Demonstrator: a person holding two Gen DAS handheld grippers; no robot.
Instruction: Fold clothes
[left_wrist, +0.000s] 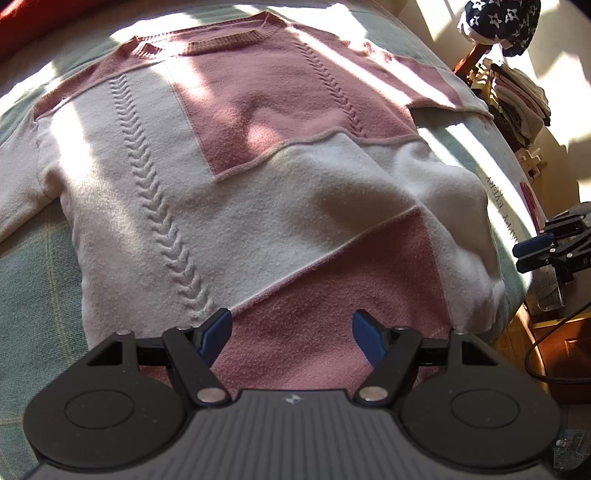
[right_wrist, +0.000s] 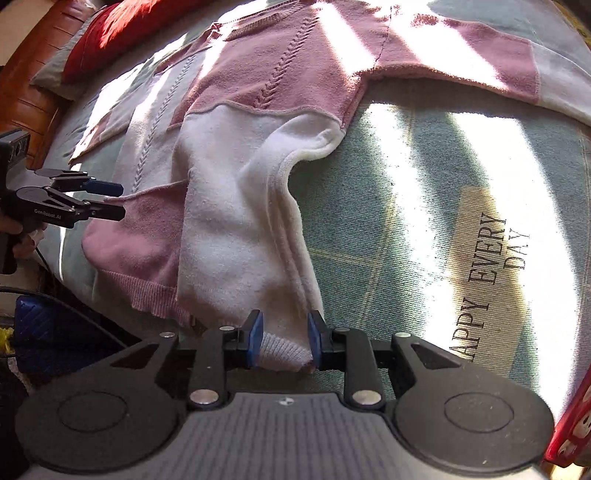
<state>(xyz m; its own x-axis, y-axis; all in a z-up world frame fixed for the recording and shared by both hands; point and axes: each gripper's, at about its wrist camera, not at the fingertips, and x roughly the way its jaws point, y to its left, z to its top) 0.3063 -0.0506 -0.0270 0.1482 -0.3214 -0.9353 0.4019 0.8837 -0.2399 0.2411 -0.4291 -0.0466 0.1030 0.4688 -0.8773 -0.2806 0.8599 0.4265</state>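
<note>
- Right wrist view, nearest: the right gripper (right_wrist: 283, 341) has its blue pads either side of the sweater's (right_wrist: 221, 206) white ribbed cuff; jaws part-way in, and whether they pinch it cannot be told.
- Left wrist view: the left gripper (left_wrist: 291, 332) hovers spread wide over the sweater's pink hem panel, holding nothing.
- Beyond the hem, the sweater lies front-up on the green bedspread (right_wrist: 406, 206), one sleeve laid over its body, the other stretched outward past the collar.
- Judged soft, light and limp knit: it will sag and stretch, so ribbed cuff, hem or shoulder seams are the safest holds.
</note>
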